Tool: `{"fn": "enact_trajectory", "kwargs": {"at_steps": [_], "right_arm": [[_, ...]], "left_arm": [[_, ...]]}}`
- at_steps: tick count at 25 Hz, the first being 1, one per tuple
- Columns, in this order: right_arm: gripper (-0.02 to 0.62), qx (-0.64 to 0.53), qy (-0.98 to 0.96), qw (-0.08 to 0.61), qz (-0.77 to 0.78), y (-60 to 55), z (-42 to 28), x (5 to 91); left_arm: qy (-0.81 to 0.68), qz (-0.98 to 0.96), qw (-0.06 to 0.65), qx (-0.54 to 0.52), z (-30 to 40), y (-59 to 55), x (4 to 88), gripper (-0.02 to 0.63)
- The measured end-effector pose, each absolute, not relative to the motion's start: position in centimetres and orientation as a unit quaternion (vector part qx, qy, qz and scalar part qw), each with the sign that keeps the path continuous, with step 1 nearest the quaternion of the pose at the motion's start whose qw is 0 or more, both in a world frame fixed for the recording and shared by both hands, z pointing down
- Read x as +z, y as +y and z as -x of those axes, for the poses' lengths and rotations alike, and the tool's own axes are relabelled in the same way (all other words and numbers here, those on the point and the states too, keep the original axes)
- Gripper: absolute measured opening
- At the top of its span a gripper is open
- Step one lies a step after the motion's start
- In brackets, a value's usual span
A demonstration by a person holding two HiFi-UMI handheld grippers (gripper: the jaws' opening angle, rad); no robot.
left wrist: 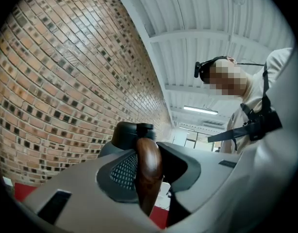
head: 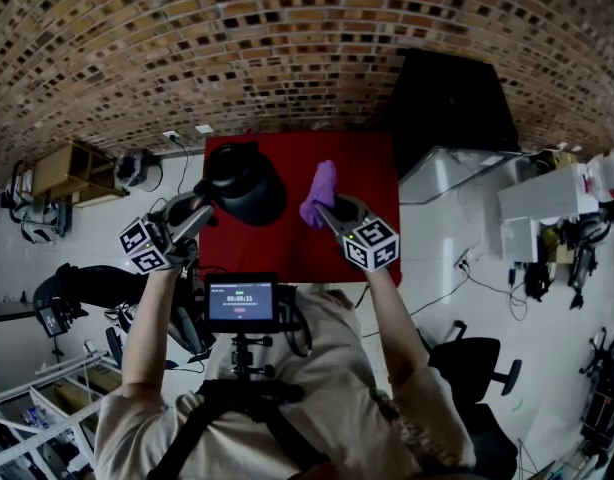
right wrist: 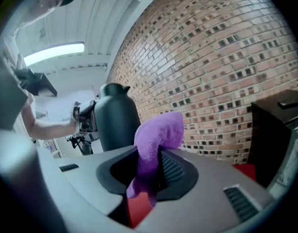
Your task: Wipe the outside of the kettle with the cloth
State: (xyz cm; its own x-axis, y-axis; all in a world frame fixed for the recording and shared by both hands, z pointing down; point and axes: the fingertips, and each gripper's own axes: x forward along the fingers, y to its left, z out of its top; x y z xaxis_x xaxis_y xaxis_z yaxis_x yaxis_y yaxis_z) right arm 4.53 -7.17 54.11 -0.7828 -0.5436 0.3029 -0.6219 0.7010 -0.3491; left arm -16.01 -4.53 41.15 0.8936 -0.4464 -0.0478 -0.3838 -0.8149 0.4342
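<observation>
My left claw (head: 209,198) is closed on the wooden handle (left wrist: 148,169) of the kettle (head: 249,183). The dark body sits just ahead of this claw, over the red tabletop (head: 372,168). Whether its base rests on the tabletop or hangs above it, I cannot tell. My right claw (head: 329,213) is clamped on the purple cloth (head: 319,190), which stands up out of the jaws as a soft bunch. From this claw the kettle is ahead and to the left, near but apart, and the cloth does not touch it yet. So I judge the step is the approach: the kettle is steadied and the wiping has not begun. Next I should bring the right claw leftward until the bunch presses on the kettle's side, then stroke along the wall. The left claw must hold firm so the kettle does not swing or tip.
</observation>
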Motion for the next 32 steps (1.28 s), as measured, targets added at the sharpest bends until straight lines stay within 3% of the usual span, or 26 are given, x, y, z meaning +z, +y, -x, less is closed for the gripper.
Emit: {"fn": "enact_trajectory", "kwargs": {"at_steps": [4, 8, 17, 23, 32], "right_arm": [[0.112, 0.171, -0.958, 0.037, -0.225, -6.0, -2.1, 46.0], [0.112, 0.145, -0.97, 0.07, -0.18, -4.9, 1.5, 43.1], [0.112, 0.241, -0.949, 0.119, -0.166, -4.1, 1.4, 52.0], [0.112, 0.243, -0.938, 0.184, -0.163, -4.6, 0.7, 57.8], [0.112, 0.109, -0.989, -0.029, -0.093, -10.7, 1.1, 41.8]], "left_arm": [[-0.187, -0.961, 0.195, -0.06, 16.0, -3.5, 41.0, 0.114], [-0.169, -0.965, 0.192, -0.054, 15.0, -3.0, 40.9, 0.112], [-0.134, -0.973, 0.172, -0.079, 15.3, -2.0, 38.4, 0.115], [-0.07, -0.981, 0.16, -0.081, 15.2, -1.0, 36.7, 0.114], [-0.007, -0.984, 0.151, -0.093, 12.9, 0.3, 35.3, 0.112]]}}
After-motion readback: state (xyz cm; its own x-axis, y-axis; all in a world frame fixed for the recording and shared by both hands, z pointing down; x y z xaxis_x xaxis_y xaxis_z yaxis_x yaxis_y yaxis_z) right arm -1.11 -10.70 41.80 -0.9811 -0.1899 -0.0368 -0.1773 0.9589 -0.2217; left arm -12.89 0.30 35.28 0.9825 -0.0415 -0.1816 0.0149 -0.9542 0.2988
